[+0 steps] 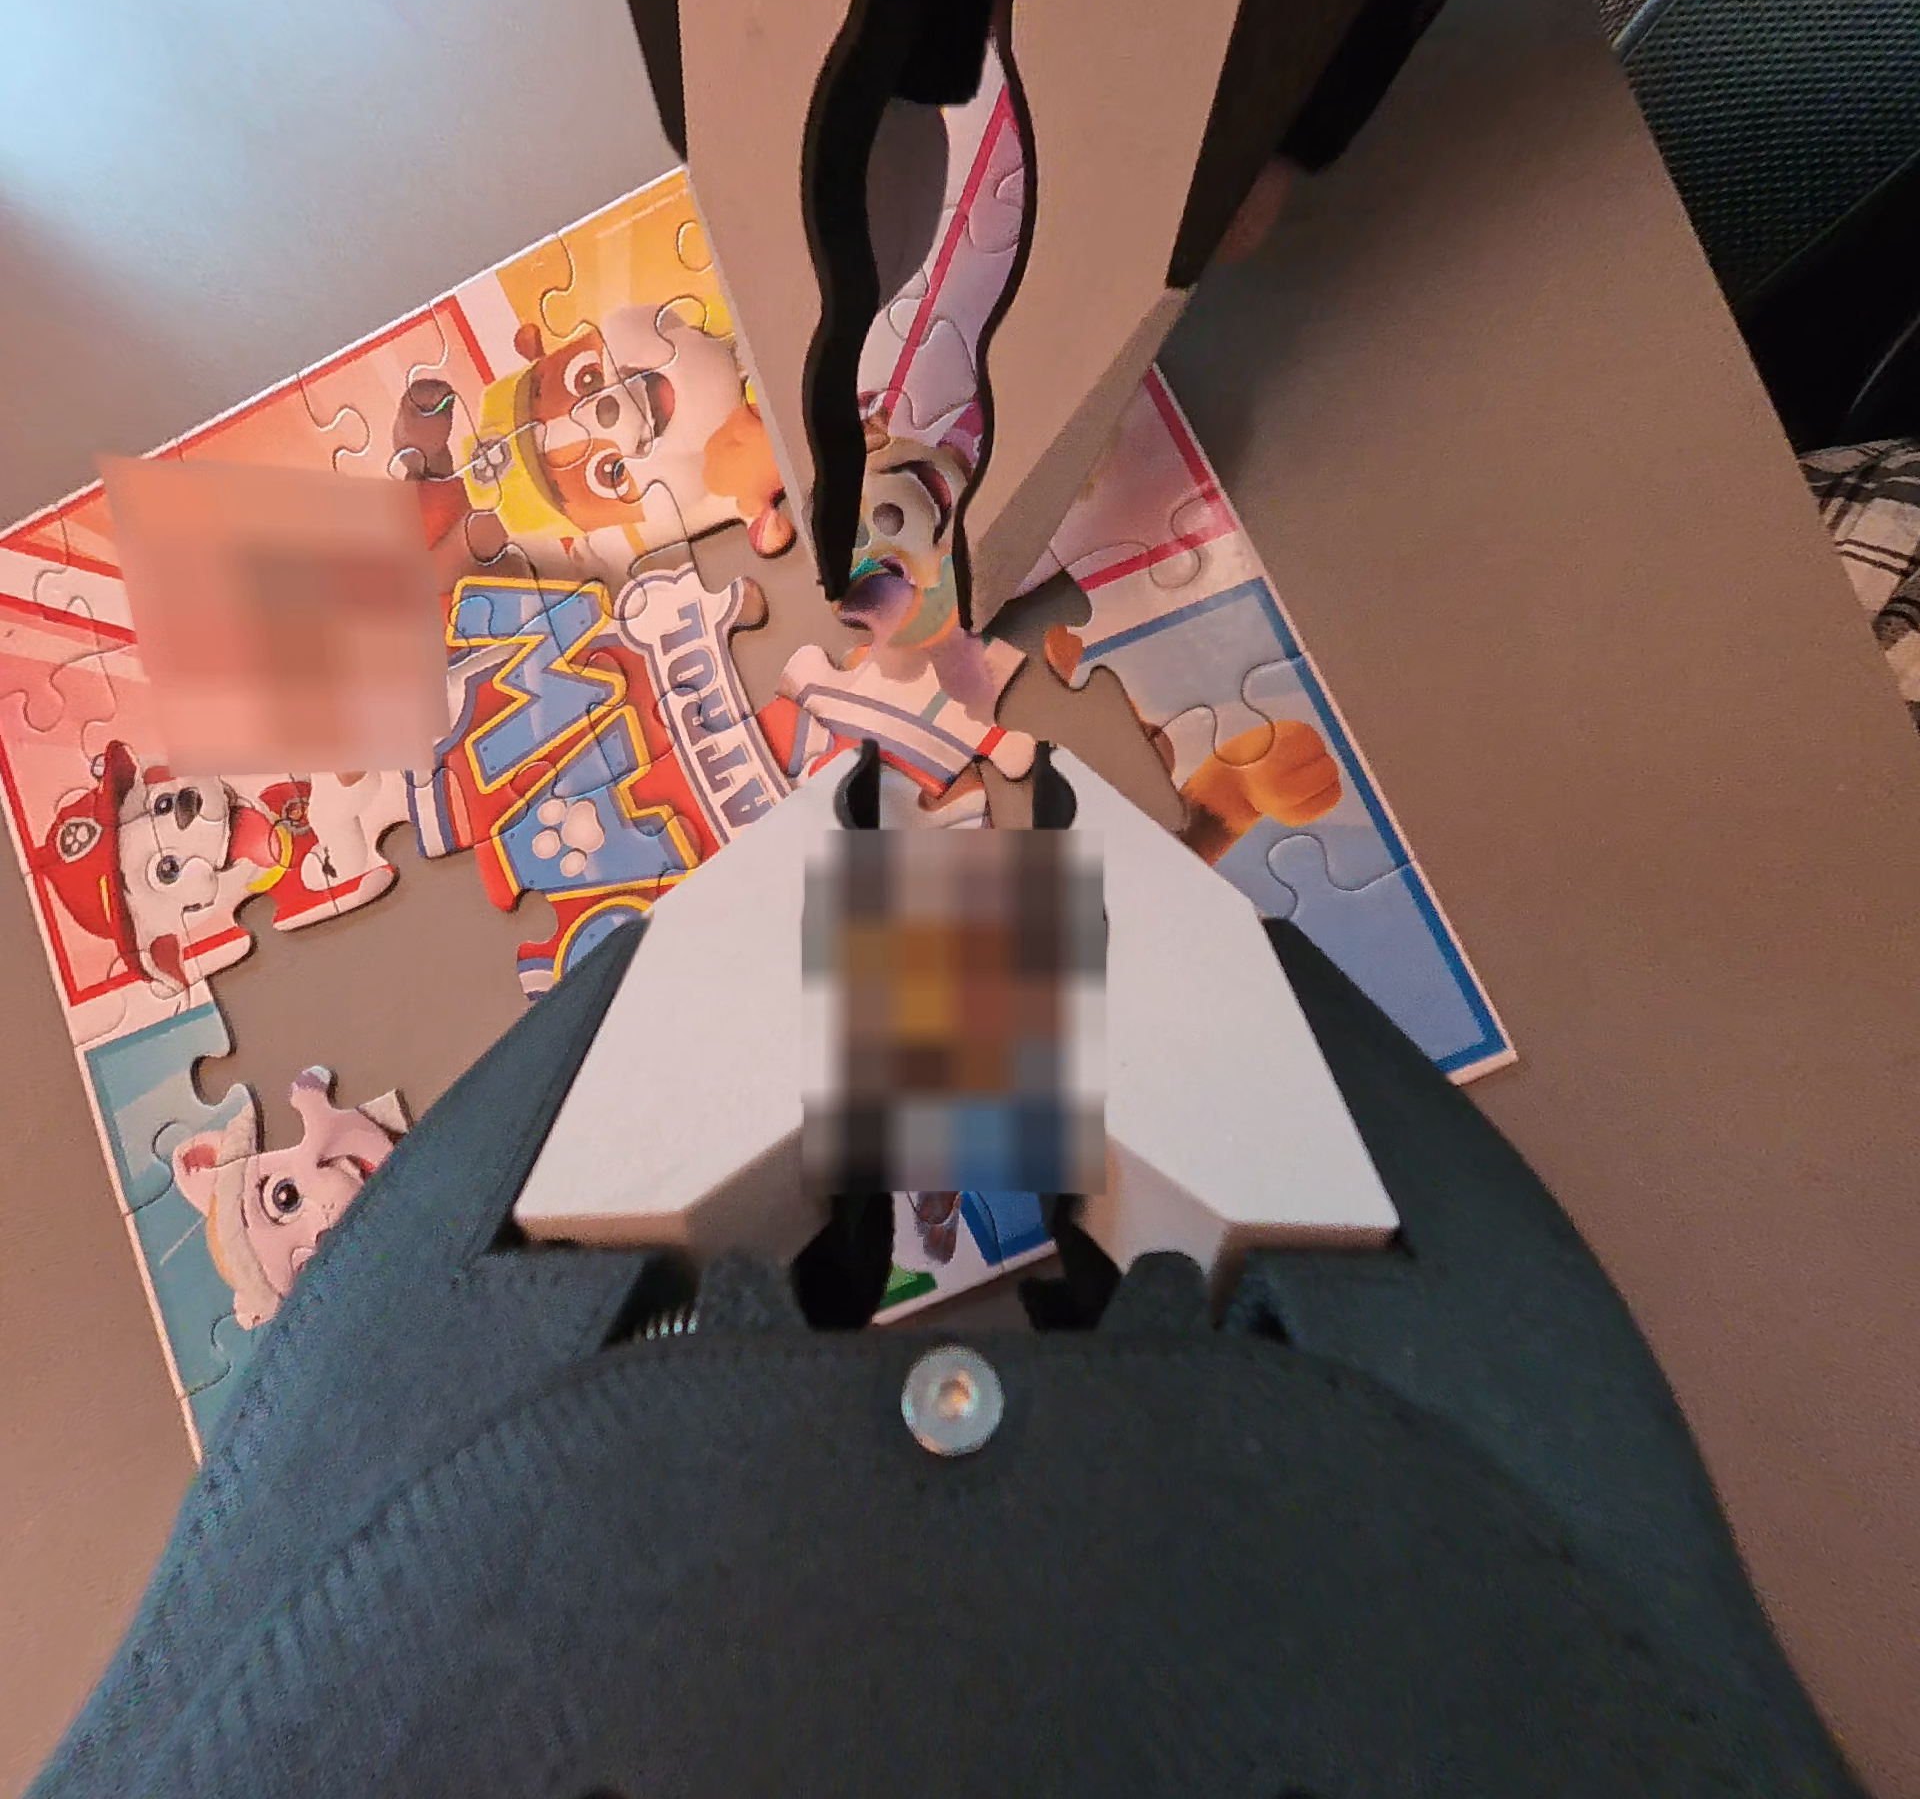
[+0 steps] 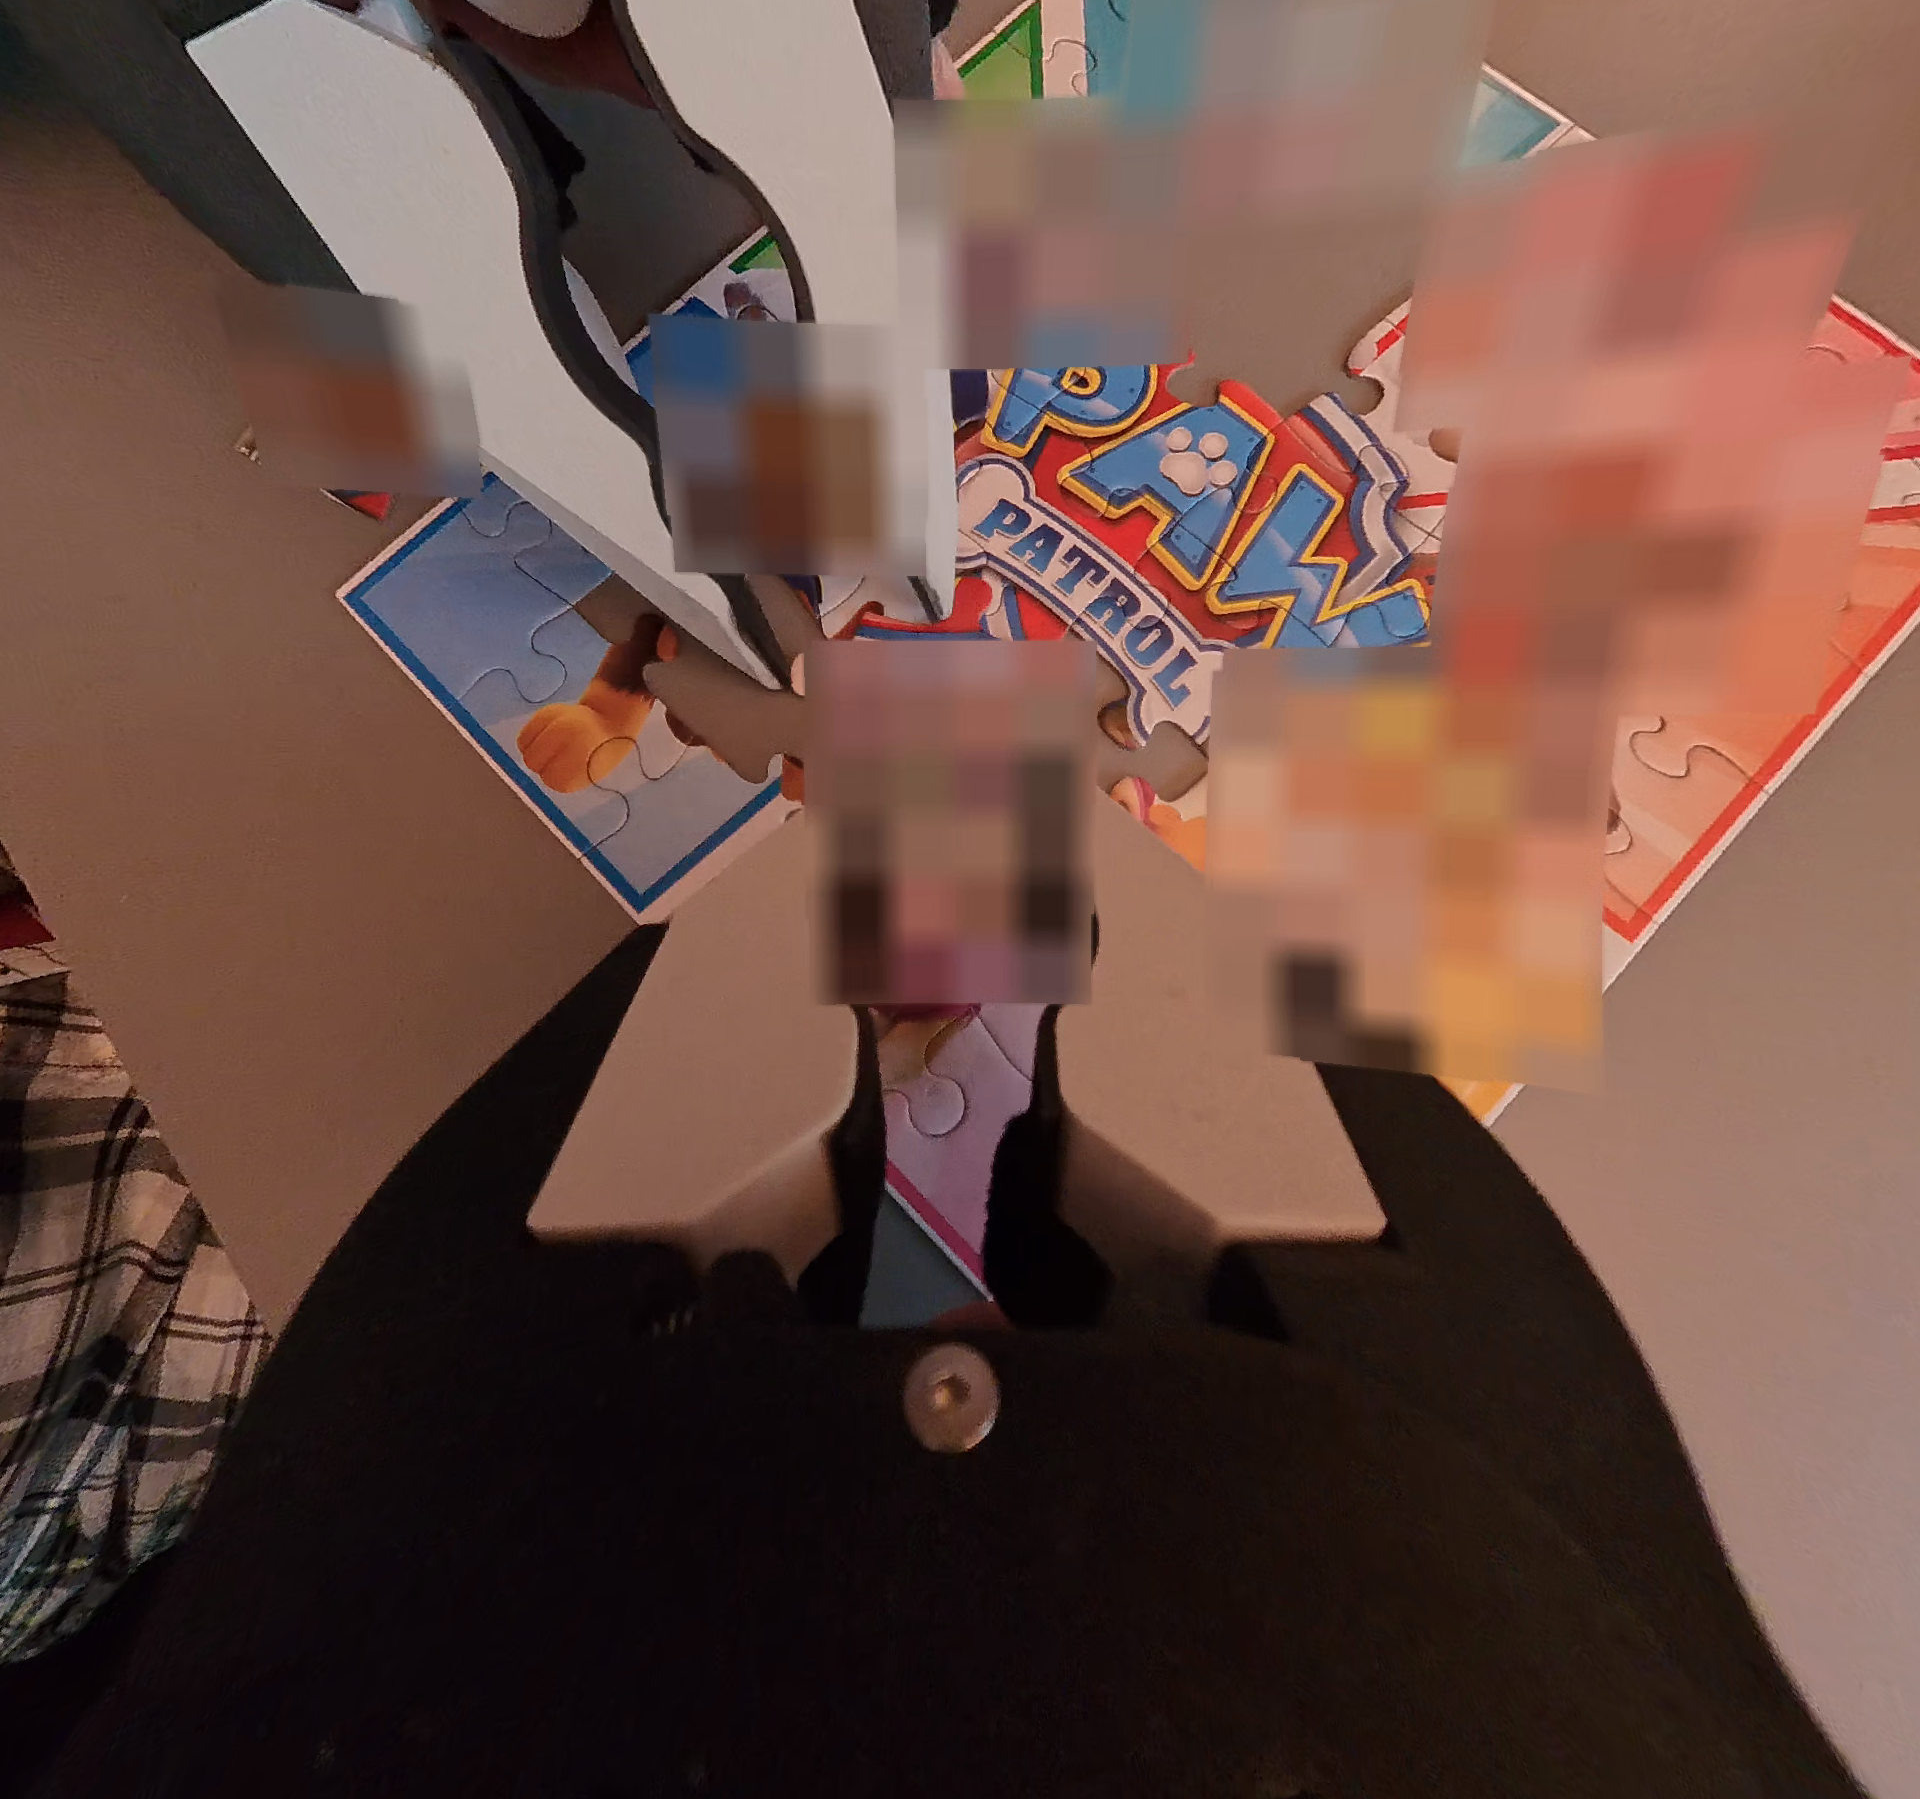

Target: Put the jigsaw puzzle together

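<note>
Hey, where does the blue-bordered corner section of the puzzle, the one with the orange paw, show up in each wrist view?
Left wrist view: the blue-bordered section lies right of centre, beside the left gripper, its corner pointing to the lower right.
Right wrist view: the same section lies left of centre, its corner pointing down, partly under the white fingers of the other gripper.
Shared landmark: the orange paw printed on that section.

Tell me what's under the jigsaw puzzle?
The jigsaw puzzle lies flat on a tan table. The table shows through gaps where pieces are missing, such as at. The near part is hidden behind the left gripper.
</note>
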Demonstrator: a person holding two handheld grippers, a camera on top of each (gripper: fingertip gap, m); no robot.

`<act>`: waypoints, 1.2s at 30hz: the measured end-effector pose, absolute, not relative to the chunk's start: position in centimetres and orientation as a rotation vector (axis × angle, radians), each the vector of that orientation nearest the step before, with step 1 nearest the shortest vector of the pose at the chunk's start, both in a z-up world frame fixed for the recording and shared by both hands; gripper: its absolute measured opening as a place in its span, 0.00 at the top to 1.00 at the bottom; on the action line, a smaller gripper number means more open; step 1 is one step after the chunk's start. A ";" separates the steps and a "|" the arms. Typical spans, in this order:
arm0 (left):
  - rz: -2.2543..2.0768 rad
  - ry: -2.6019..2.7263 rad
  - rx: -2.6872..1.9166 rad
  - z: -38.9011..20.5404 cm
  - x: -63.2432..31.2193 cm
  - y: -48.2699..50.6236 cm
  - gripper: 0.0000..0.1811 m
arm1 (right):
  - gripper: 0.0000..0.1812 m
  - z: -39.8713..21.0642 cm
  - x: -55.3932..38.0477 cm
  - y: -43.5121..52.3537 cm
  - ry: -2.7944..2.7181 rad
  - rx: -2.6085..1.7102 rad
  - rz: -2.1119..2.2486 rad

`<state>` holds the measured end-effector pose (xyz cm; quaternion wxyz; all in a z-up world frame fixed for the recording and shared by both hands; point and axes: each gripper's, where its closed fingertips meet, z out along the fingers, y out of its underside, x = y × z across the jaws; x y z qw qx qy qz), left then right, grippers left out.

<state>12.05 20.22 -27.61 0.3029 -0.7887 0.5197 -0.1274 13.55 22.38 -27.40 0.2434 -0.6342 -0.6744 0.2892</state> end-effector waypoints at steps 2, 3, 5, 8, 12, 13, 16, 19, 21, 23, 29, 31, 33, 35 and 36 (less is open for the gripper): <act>-0.331 1.379 -2.084 -27.6 12.1 20.3 0.85 | 0.87 -27.4 13.6 22.4 -1.831 -1.728 0.787; -0.332 1.381 -2.082 -27.6 12.2 20.3 0.85 | 0.87 -27.4 13.7 22.4 -1.827 -1.727 0.784; -0.303 1.376 -2.071 -27.6 12.2 20.6 0.88 | 1.00 -27.0 13.7 21.9 -1.833 -1.711 0.832; -0.309 1.379 -2.066 -27.6 12.5 20.6 0.90 | 1.00 -27.3 13.9 21.9 -1.820 -1.721 0.823; -0.295 1.370 -2.065 -27.6 12.6 21.1 0.91 | 1.00 -27.3 14.0 21.6 -1.830 -1.724 0.828; -0.299 1.369 -2.067 -27.6 12.6 21.1 0.91 | 0.99 -27.2 14.0 21.9 -1.823 -1.718 0.802; -0.285 1.371 -2.070 -27.6 12.5 21.3 0.92 | 0.91 -26.5 14.1 23.7 -1.748 -1.731 0.774; -0.288 1.368 -2.076 -27.6 12.3 21.4 0.92 | 0.81 -27.5 14.1 24.1 -1.804 -1.759 0.799; -0.290 1.356 -2.085 -27.6 12.3 21.6 0.92 | 0.82 -27.4 14.0 24.2 -1.825 -1.761 0.834; -0.288 1.347 -2.088 -27.6 12.3 21.8 0.91 | 0.86 -27.5 14.1 24.3 -1.845 -1.754 0.807; -0.314 1.310 -2.106 -27.6 12.4 22.0 0.91 | 0.88 -27.5 14.4 24.2 -1.819 -1.758 0.766; -0.315 1.305 -2.107 -27.6 12.4 22.1 0.91 | 0.89 -27.6 14.5 24.2 -1.792 -1.772 0.755; -0.311 1.297 -2.111 -27.6 12.3 22.1 0.91 | 0.89 -27.5 14.6 24.3 -1.762 -1.786 0.734; -0.308 1.295 -2.115 -27.6 12.1 21.9 0.91 | 0.89 -27.5 14.8 24.4 -1.718 -1.807 0.694; -0.309 1.290 -2.118 -27.6 12.0 21.9 0.90 | 0.89 -27.5 14.9 24.5 -1.700 -1.817 0.679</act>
